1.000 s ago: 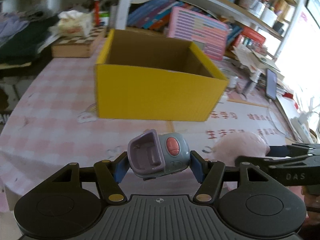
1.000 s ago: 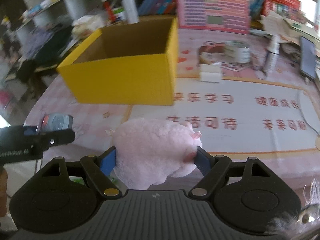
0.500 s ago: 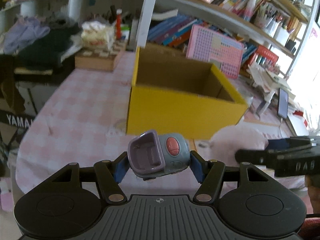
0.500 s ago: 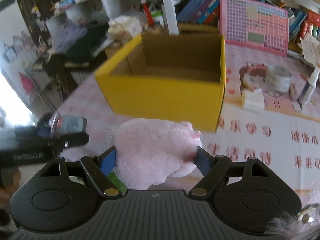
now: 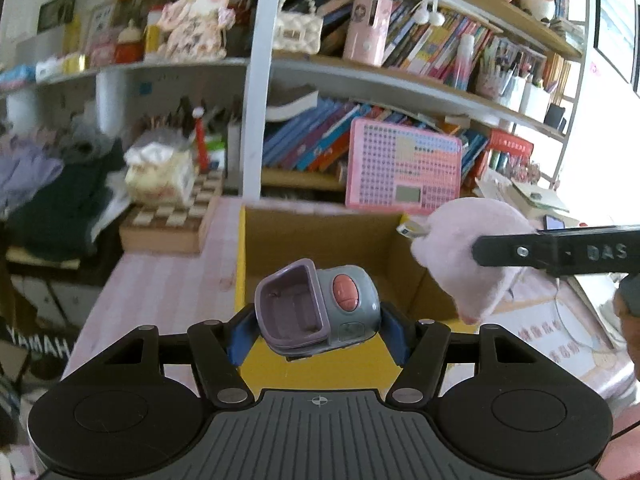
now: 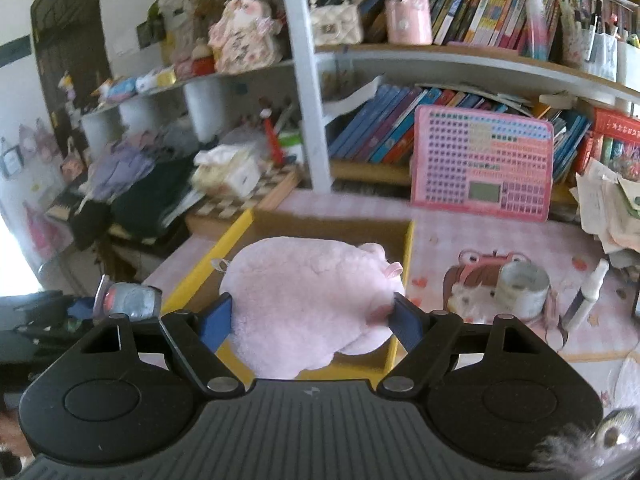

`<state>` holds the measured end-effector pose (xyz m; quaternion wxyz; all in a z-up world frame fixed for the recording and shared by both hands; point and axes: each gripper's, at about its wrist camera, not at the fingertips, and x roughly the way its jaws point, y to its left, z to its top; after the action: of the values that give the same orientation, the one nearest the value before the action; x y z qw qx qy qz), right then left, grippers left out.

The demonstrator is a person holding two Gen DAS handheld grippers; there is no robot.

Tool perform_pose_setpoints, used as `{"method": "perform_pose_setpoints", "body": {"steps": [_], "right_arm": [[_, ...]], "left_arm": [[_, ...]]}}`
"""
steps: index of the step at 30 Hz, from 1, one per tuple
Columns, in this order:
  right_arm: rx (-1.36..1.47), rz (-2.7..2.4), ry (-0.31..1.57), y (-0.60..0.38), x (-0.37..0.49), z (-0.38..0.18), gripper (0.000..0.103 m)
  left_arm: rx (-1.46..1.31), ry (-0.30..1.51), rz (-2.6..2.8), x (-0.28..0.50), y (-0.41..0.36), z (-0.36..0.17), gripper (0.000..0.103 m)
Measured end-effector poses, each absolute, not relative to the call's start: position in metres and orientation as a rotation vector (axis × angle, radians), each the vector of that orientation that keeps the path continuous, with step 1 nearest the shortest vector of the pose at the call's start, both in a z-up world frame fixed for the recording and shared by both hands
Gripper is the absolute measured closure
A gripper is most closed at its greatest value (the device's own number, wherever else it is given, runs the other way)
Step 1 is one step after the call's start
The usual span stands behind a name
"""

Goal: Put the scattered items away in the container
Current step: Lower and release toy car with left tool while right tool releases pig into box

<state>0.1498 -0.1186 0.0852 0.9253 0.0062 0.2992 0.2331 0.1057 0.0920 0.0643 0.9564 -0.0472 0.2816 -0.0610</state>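
Left gripper [image 5: 318, 330] is clenched on the grey-and-purple toy [image 5: 318, 308], its blue pads [image 5: 394, 334] pressing both sides, and it points down over the near wall of the yellow cardboard box [image 5: 320, 368]. Right gripper [image 6: 310, 320] squeezes the pink plush [image 6: 308, 296] between its pads, hanging over the box's open top near its right wall [image 6: 406, 256]. From the left wrist view the right gripper's black finger shows the letters "DAS" [image 5: 606, 252] in front of the plush [image 5: 468, 256].

Compared with a second ago, both grippers have lifted: then the toys were low over the pink checked tablecloth [image 5: 168, 292] in front of the box, now they are above its rim and the shelves fill the background. Both grips are unchanged. White "YAMAH" lettering [image 5: 38, 344] shows at the left edge; the mat's [image 5: 568, 340] red characters are too blurred to read.
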Motion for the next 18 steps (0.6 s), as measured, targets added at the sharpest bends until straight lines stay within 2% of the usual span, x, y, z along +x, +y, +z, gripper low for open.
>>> {"method": "perform_pose_setpoints", "body": {"steps": [9,18], "right_arm": [[0.079,0.522,0.677,-0.102,0.230,0.085,0.024],[0.158,0.558,0.848,-0.085,0.293,0.056,0.023]], "left_arm": [[-0.017,0.634,-0.124,0.160,0.070,0.052,0.039],[0.001,0.721,-0.124,0.203,0.052,0.028,0.039]]}}
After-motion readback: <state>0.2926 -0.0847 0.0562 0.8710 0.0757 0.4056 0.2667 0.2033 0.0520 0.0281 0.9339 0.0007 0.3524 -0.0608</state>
